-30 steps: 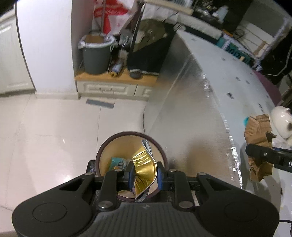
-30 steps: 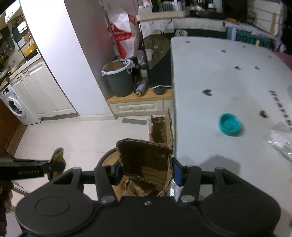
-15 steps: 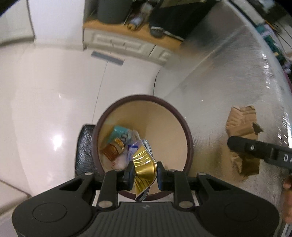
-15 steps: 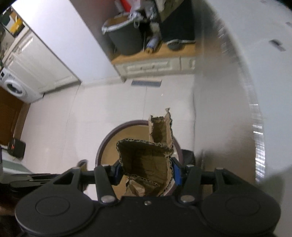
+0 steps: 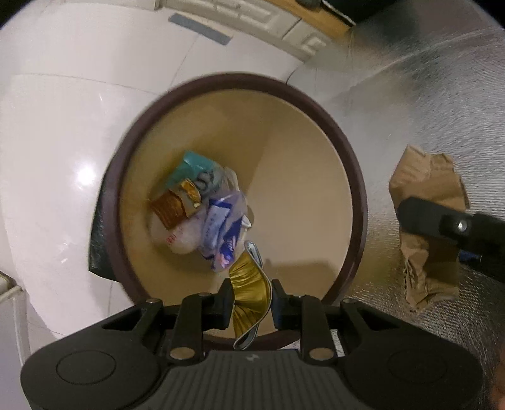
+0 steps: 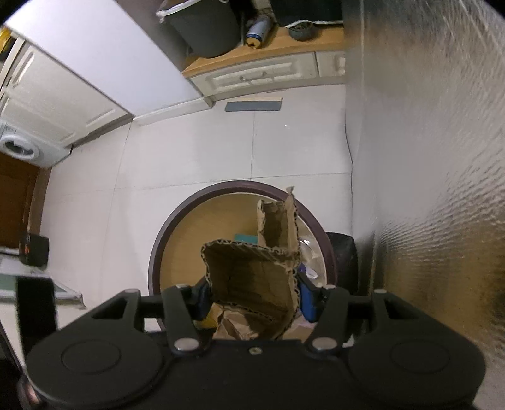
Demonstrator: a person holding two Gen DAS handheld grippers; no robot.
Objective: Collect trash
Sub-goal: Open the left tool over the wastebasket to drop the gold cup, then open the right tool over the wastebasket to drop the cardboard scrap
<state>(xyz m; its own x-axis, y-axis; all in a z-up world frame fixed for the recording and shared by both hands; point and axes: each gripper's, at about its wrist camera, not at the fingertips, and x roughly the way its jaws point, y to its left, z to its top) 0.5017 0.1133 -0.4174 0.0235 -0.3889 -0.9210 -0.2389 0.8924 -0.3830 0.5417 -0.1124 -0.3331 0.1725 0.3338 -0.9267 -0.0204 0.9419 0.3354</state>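
Note:
A round bin with a dark brown rim [image 5: 356,202] and tan inside stands on the floor and holds several wrappers [image 5: 208,220]. My left gripper [image 5: 251,299] is shut on a gold foil wrapper [image 5: 251,288], held over the bin's near edge. My right gripper [image 6: 252,299] is shut on a torn piece of brown cardboard [image 6: 252,277], held above the same bin [image 6: 164,233]. The cardboard [image 5: 426,189] and the right gripper's finger [image 5: 442,224] also show in the left wrist view, to the right of the bin.
A silver foil-covered table side [image 6: 426,157] rises right of the bin. White floor tiles [image 6: 189,151] lie beyond. A low wooden cabinet [image 6: 268,72] with a grey bucket [image 6: 205,25] stands further back. A washing machine [image 6: 19,148] is at the left.
Both grippers have tilted down and moved closer over the bin, which now looks larger in both views. Each keeps its hold on its piece of trash.

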